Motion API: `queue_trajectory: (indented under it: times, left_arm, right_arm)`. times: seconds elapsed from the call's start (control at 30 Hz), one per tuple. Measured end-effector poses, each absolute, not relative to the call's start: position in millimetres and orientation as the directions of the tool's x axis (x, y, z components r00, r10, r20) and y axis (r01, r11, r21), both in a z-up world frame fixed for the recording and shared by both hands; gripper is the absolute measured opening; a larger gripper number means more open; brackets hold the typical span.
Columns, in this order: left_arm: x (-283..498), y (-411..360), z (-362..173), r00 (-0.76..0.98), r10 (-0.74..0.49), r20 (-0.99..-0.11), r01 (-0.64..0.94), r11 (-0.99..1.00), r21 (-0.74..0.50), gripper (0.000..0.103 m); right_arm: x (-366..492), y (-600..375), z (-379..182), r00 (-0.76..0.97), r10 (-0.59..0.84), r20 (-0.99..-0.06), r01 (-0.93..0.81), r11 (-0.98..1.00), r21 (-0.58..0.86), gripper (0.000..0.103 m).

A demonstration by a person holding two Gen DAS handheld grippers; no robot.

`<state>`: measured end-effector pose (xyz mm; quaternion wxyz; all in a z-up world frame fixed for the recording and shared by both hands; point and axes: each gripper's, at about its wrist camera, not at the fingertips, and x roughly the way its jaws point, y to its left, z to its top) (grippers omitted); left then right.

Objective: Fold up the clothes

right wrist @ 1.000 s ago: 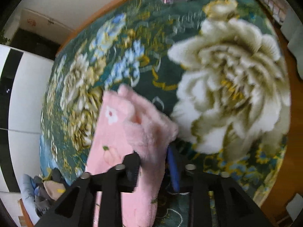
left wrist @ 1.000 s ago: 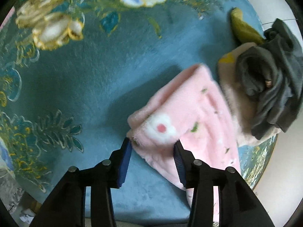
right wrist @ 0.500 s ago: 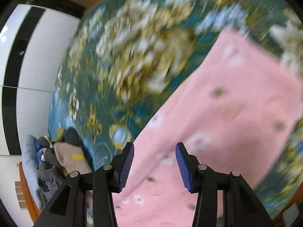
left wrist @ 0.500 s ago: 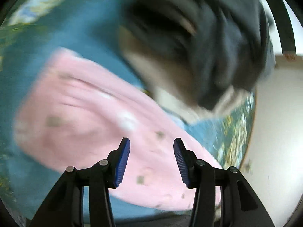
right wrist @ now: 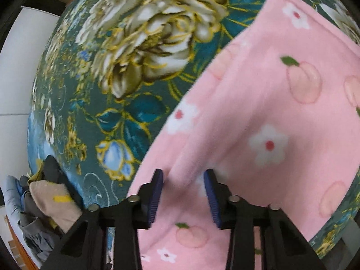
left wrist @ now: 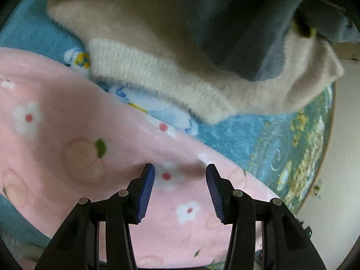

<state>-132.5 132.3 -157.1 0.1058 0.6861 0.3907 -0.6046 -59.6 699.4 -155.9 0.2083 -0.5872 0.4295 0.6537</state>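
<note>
Left wrist view looks down on a pink fleece garment (left wrist: 90, 135) printed with white flowers and pale peaches, spread flat over a teal floral blanket (left wrist: 258, 139). The left gripper (left wrist: 180, 173) hovers over the garment near its upper edge, its blue-padded fingers (left wrist: 147, 189) spread apart with nothing between them but the fleece lying below; whether the pads touch the cloth cannot be told. Just beyond the pink edge lies a cream fuzzy sweater (left wrist: 168, 78) with a ribbed hem, and a grey garment (left wrist: 236, 22) is heaped on top of it. The blanket's rim curves down the right side, with pale floor past it. Right wrist view shows the same pink garment (right wrist: 281, 112) from the other side, stretching from the bottom of the frame up to the top right, with a soft lengthwise ridge running up from between the fingers. The right gripper (right wrist: 183, 175) is also open, its fingers (right wrist: 155, 193) standing on either side of that ridge without pinching it. To the left the blanket (right wrist: 139, 56) shows large cream peonies, blue buds and gold outlines on dark teal. At the far lower left sits the pile of clothes (right wrist: 49, 200): a beige piece with a yellow mark, dark and grey items around it. No brand, label or readable writing shows on any of the cloth.
</note>
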Motion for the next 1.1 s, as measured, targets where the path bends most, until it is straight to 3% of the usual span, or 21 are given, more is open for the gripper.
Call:
queue_trajectory:
  times: [0.03,0.13,0.23,0.6,0.73,0.9,0.93,1.03,1.1]
  left_arm:
    - [-133.2,130.9,-158.8,-0.03,0.396,-0.918,0.676,-0.669,-0.31,0.025]
    - [-130.4,122.9,-164.6,-0.019,0.38,-0.925,0.712,-0.644,-0.28,0.007]
    - [-123.4,114.9,-167.8,-0.033,0.384,-0.923,0.731,-0.621,-0.284,0.001]
    - [-117.6,101.2,-130.9,-0.187,0.409,-0.893,0.653,-0.627,-0.424,0.0]
    - [-116.8,97.0,-115.2,-0.245,0.42,-0.874,0.612,-0.632,-0.476,0.0]
    - [-110.2,117.0,-121.6,-0.185,0.471,-0.862,0.571,-0.662,-0.484,0.0]
    - [-109.8,123.4,-123.5,-0.17,0.484,-0.858,0.557,-0.671,-0.489,0.0]
    - [-111.4,148.3,-128.5,-0.115,0.517,-0.848,0.485,-0.716,-0.502,0.0]
    - [-113.7,166.7,-130.2,-0.079,0.514,-0.854,0.401,-0.768,-0.5,0.0]
  right_arm:
    - [-58.2,700.8,-157.4,-0.221,-0.233,-0.947,-0.776,-0.545,0.316,0.027]
    - [-50.5,708.2,-160.0,-0.243,-0.257,-0.935,-0.777,-0.526,0.347,0.011]
    - [-39.7,715.2,-158.8,-0.291,-0.298,-0.909,-0.775,-0.483,0.407,0.007]
    - [-73.6,707.9,-105.2,-0.449,-0.32,-0.834,-0.667,-0.501,0.551,0.004]
    - [-93.7,702.6,-129.3,-0.341,-0.305,-0.889,-0.701,-0.547,0.457,0.004]
    - [-86.9,712.2,-152.4,-0.329,-0.363,-0.872,-0.713,-0.51,0.481,0.009]
    - [-84.1,714.2,-151.7,-0.343,-0.378,-0.86,-0.701,-0.506,0.502,0.013]
    - [-69.1,724.3,-131.2,-0.429,-0.398,-0.811,-0.627,-0.514,0.585,0.042]
    - [-45.0,744.5,-108.2,-0.526,-0.379,-0.762,-0.572,-0.506,0.646,0.044]
